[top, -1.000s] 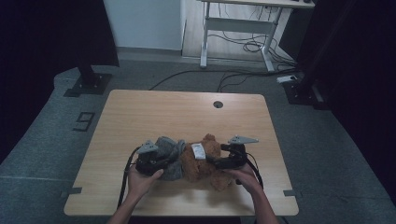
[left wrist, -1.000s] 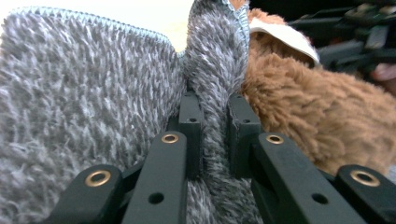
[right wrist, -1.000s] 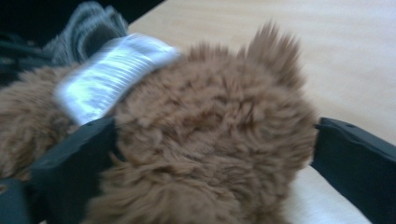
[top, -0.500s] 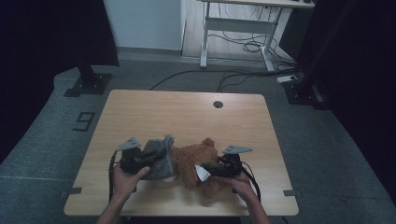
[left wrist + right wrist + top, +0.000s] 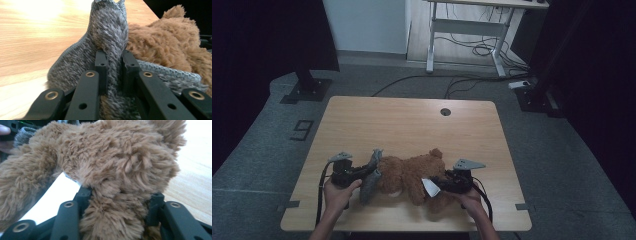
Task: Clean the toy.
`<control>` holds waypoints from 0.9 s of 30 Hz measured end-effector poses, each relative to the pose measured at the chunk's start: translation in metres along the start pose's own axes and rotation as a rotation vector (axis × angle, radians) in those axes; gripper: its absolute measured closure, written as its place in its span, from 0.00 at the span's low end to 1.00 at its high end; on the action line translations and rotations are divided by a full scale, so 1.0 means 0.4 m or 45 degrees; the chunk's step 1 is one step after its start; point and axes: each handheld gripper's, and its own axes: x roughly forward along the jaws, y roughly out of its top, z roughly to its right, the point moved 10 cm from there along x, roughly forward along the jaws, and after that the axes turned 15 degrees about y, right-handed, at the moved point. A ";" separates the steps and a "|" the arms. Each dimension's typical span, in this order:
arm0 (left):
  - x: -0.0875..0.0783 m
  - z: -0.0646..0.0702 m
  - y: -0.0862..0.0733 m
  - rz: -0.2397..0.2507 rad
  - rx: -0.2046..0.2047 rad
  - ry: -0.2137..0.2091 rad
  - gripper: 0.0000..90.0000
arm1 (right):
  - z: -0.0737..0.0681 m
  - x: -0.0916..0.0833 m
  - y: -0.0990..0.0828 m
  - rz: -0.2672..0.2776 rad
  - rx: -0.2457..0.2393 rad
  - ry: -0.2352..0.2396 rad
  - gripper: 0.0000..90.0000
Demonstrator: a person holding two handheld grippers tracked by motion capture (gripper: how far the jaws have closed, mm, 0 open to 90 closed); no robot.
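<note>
While the brown teddy bear (image 5: 409,176) lies on its side near the front edge of the wooden table (image 5: 412,120), between the person's two hands, the left gripper (image 5: 362,172) has its jaws drawn narrow on a fold of the grey knitted garment (image 5: 371,175) that sits at the bear's left end. In the left gripper view the two black jaws pinch the grey knitted garment (image 5: 107,37) so that a ridge of the cloth stands up between them, with the teddy bear (image 5: 170,42) just beside it on the right and partly lying on the cloth's lower edge. The right gripper (image 5: 438,186) has just been closing its jaws, and they now stand at a middling width around a fluffy part of the bear at its right end. In the right gripper view the brown fur (image 5: 112,170) bulges between the jaws and presses against both of them. A white tag (image 5: 430,187) sticks out of the bear next to the right gripper, and in the right gripper view the white tag (image 5: 57,195) lies just left of the left-hand jaw. The left hand (image 5: 337,192) and the right hand (image 5: 468,200) come in from the bottom of the high view, each around its gripper's handle, and a black cable (image 5: 320,195) trails from the left gripper toward the table's front edge
</note>
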 end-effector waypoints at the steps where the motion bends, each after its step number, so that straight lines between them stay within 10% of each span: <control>1: 0.006 0.010 0.003 0.008 -0.011 -0.004 0.87 | -0.002 0.001 0.004 0.004 -0.008 -0.005 0.62; 10: 0.046 0.054 0.052 0.083 -0.059 -0.029 0.88 | -0.003 0.001 0.056 0.119 -0.121 -0.102 0.68; 18: 0.107 0.062 0.135 0.117 -0.042 0.014 0.87 | 0.091 -0.009 0.092 0.202 -0.185 -0.247 0.67; 23: 0.065 0.048 0.145 0.146 -0.059 -0.043 0.87 | 0.100 -0.023 0.067 0.167 -0.180 -0.223 0.65; 27: 0.020 0.104 0.179 0.205 0.019 -0.077 0.87 | 0.089 -0.027 0.055 0.154 -0.194 -0.211 0.64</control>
